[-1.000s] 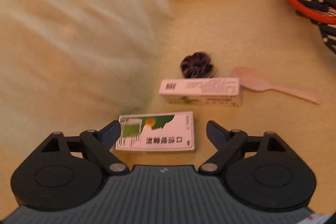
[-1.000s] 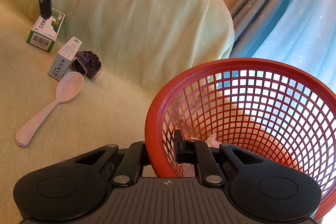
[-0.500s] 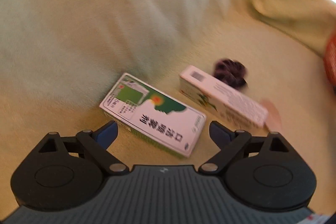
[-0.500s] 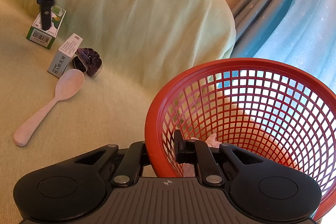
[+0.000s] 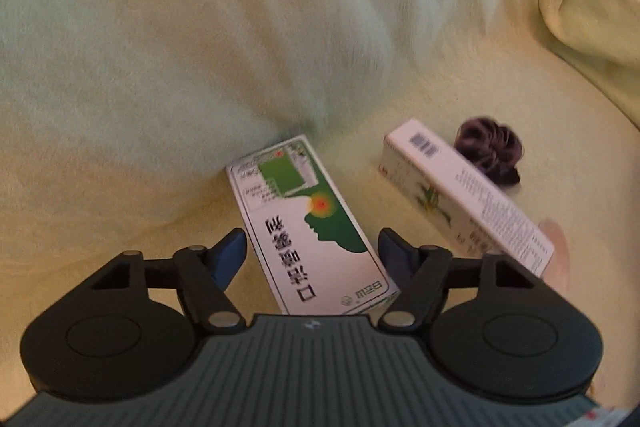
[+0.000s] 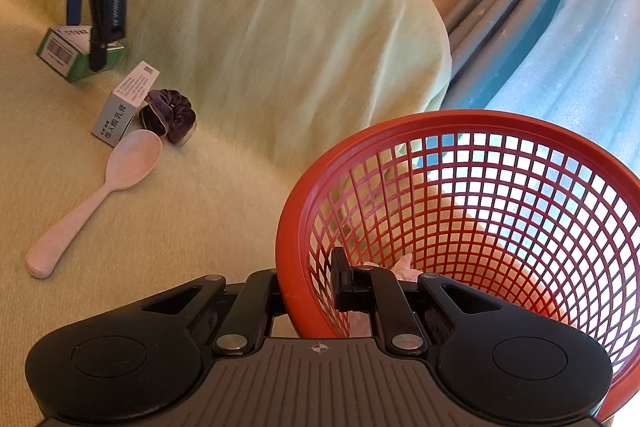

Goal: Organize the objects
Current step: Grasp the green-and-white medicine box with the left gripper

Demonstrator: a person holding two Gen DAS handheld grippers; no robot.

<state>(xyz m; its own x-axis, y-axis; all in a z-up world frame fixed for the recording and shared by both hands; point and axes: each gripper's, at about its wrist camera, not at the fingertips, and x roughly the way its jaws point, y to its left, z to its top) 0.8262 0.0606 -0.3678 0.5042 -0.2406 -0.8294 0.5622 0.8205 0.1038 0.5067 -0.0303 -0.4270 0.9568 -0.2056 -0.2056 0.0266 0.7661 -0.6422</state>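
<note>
The left gripper (image 5: 312, 247) is straddling the green-and-white medicine box (image 5: 310, 227) lying on the sofa seat (image 5: 460, 95) against the back cushion (image 5: 180, 47); its jaws are closing around the box, and the pads are not clearly pressing yet. Only the left wrist view is showing the box's top, printed with large Chinese characters and a green head silhouette. Only the right wrist view is showing the red mesh basket (image 6: 500, 131), whose rim the right gripper (image 6: 308, 291) is clamping with narrow jaws, plus the whole pink spoon (image 6: 100, 195). The long white box (image 6: 126, 103), reading 维A酸乳膏, is lying beside a purple scrunchie (image 6: 170, 115).
</note>
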